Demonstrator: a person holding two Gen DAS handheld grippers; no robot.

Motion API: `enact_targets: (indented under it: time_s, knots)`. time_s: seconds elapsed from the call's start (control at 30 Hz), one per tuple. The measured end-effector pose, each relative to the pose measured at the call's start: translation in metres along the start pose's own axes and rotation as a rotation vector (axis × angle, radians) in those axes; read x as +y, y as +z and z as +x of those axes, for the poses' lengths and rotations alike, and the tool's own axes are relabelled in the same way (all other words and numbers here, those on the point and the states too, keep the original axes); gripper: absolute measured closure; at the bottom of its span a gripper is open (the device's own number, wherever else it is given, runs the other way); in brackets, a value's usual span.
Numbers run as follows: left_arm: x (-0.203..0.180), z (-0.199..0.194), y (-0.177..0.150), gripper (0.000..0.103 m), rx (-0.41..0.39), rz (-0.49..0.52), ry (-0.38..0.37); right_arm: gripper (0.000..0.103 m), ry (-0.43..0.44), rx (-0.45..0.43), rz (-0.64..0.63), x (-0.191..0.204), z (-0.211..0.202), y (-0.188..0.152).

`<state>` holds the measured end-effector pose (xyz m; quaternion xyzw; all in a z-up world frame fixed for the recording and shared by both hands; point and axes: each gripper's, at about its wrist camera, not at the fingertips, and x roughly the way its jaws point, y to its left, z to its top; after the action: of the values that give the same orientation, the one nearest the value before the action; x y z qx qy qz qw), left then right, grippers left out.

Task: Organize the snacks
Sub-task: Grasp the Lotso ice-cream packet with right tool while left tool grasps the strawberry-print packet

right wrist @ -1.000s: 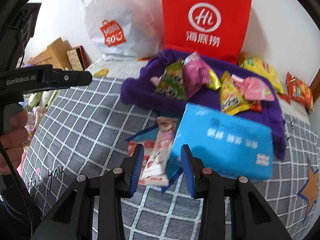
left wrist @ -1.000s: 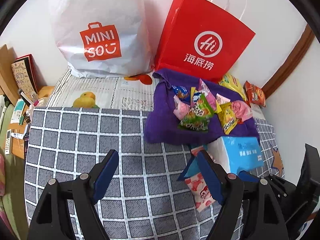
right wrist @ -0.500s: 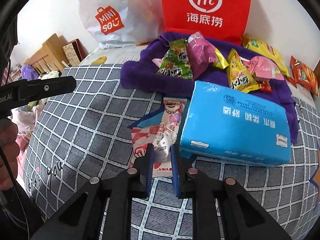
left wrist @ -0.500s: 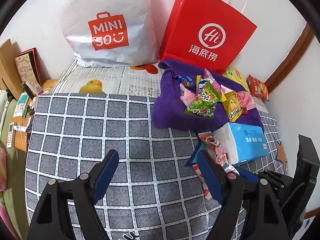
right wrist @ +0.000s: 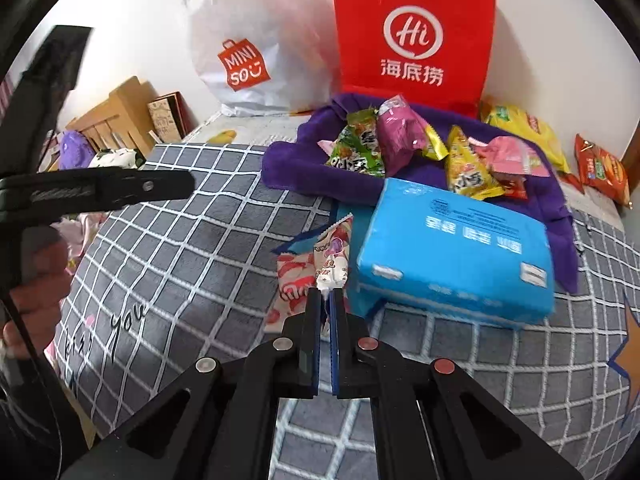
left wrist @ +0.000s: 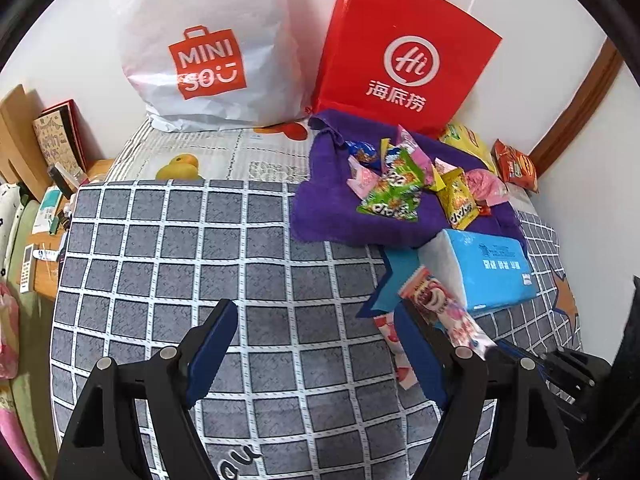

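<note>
Several snacks already lie heaped on the purple towel (right wrist: 352, 176) in the upper middle of the frame. The right gripper (right wrist: 326, 300) is pinched tight on the pink snack packet (right wrist: 334, 256) at center, beside the blue tissue pack (right wrist: 460, 248), with a second packet (right wrist: 294, 280) on the blanket beneath. The left gripper (left wrist: 316, 344) hangs wide and empty, so I judge plenty remains.

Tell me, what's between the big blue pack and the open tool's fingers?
The pink-and-white snack packet, pinched by the right tool, lies between the blue tissue pack and the open left tool. A second pink packet lies beneath it. The left wrist view shows this.
</note>
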<state>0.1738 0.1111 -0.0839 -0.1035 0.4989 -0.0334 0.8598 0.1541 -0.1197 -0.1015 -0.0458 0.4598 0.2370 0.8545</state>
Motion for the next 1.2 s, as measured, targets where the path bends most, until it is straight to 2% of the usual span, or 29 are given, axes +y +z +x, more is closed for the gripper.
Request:
enact_targets:
  time_s: [0.1,0.37,0.6,0.67,0.7,0.73,0.77,0.9,1.03,1.07,1.13,1.2]
  knots:
    - [-0.013,0.001,-0.001,0.024,0.004,0.013,-0.005,0.1,0.011,-0.007,0.015,-0.011,-0.015,-0.014]
    - [-0.049,-0.001,-0.001,0.024,0.001,0.056,-0.021,0.1,-0.045,-0.039,0.04,-0.046,-0.057,-0.055]
    - [-0.061,0.011,-0.009,0.024,0.036,0.061,-0.007,0.094,-0.048,0.032,0.044,-0.075,-0.056,-0.088]
    - [-0.061,0.013,-0.01,0.024,0.042,0.064,-0.001,0.081,-0.038,0.018,0.032,-0.073,-0.056,-0.088]
    - [-0.061,0.013,-0.011,0.024,0.043,0.066,0.003,0.065,-0.016,0.002,0.027,-0.072,-0.056,-0.085]
    - [-0.061,0.013,-0.012,0.024,0.044,0.068,0.009,0.056,0.003,-0.012,0.023,-0.07,-0.056,-0.083]
    - [-0.06,0.014,-0.013,0.024,0.046,0.067,0.015,0.055,0.015,-0.019,0.017,-0.068,-0.054,-0.08]
    - [-0.055,0.015,-0.016,0.024,0.052,0.06,0.033,0.055,0.036,0.0,-0.029,-0.058,-0.033,-0.066]
    - [-0.049,0.022,-0.021,0.024,0.072,0.048,0.057,0.057,0.043,0.067,-0.051,-0.057,-0.001,-0.059]
    - [-0.048,0.024,-0.023,0.024,0.078,0.045,0.06,0.059,0.04,0.093,-0.055,-0.057,0.009,-0.058]
    - [-0.048,0.029,-0.026,0.024,0.093,0.038,0.06,0.078,0.027,0.123,-0.075,-0.055,0.021,-0.061]
    - [-0.049,0.034,-0.028,0.024,0.105,0.033,0.052,0.08,0.019,0.138,-0.095,-0.054,0.027,-0.064]
